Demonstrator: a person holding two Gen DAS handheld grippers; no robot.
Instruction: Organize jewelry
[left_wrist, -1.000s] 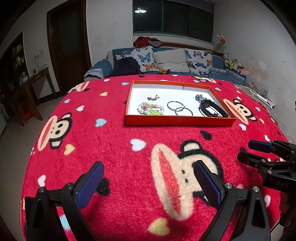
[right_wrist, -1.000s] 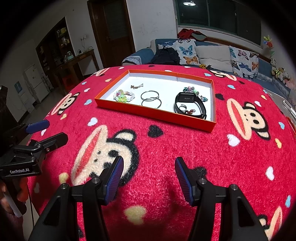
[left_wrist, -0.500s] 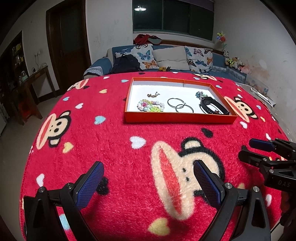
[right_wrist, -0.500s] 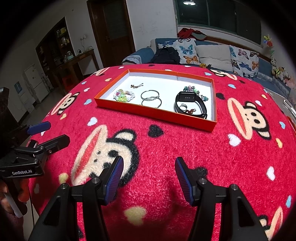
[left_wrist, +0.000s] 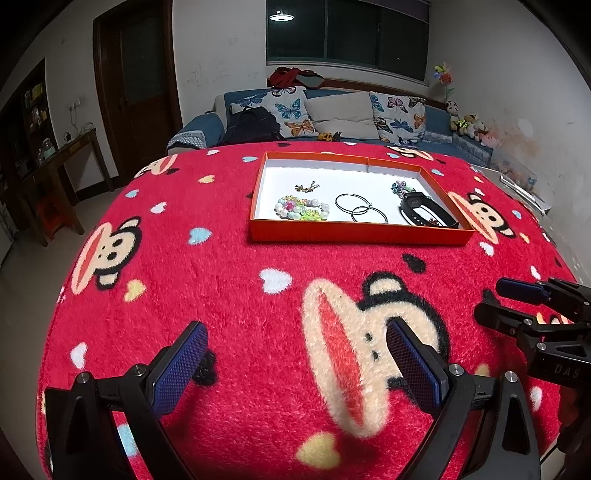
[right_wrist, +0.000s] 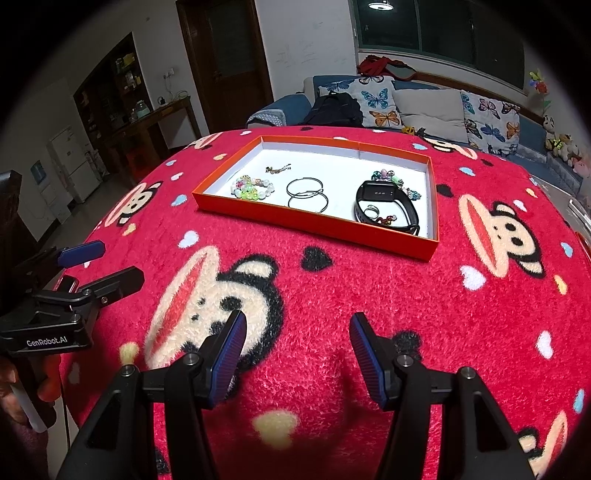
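Open red blanket (left_wrist: 229, 295) lies between both grippers and the orange tray (left_wrist: 360, 234) — nothing stands on it. The tray's low rim is the only barrier. Inside, white floor shows between the beads (right_wrist: 253, 188), hoops (right_wrist: 306, 195) and watch (right_wrist: 388, 206) — widest along the far wall.

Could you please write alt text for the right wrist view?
An open gripper hovers over a red monkey-print blanket, empty. Beyond it, an orange tray holds a bead bracelet, two hoops, a black band and small charms; the left gripper shows at left.
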